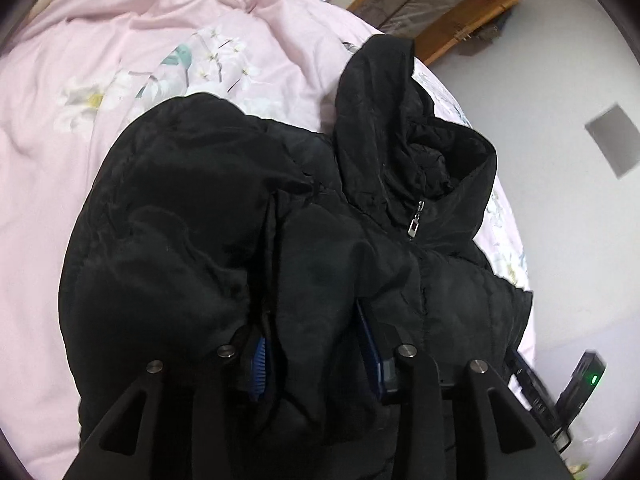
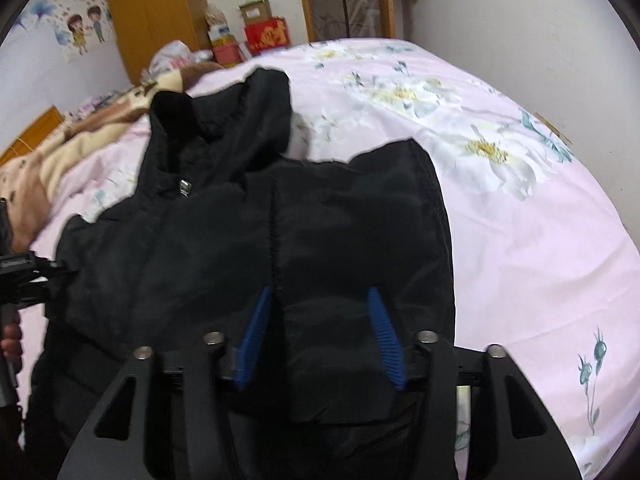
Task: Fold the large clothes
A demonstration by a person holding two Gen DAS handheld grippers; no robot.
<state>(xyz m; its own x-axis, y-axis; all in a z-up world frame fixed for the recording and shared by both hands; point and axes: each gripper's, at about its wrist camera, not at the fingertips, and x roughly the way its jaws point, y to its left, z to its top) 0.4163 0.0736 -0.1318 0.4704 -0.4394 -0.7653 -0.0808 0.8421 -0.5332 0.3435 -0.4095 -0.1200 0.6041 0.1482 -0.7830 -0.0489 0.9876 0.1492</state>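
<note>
A black hooded padded jacket (image 1: pixel 224 216) lies front up on a pink floral bed, its zipper pull (image 1: pixel 416 220) below the hood (image 1: pixel 404 120). My left gripper (image 1: pixel 316 344) has its blue pads apart with a fold of the jacket's sleeve between them. In the right wrist view the jacket (image 2: pixel 192 248) fills the centre, hood (image 2: pixel 224 108) at the far end. My right gripper (image 2: pixel 320 320) also has its blue pads spread with a sleeve fold bunched between them. I cannot tell how firmly either one grips.
The pink floral bedcover (image 2: pixel 520 200) spreads around the jacket. A beige blanket (image 2: pixel 48 152) lies at the bed's far left. The other gripper and a hand (image 2: pixel 12 280) show at the left edge. A wooden wardrobe (image 2: pixel 156 12) and boxes (image 2: pixel 264 28) stand beyond the bed.
</note>
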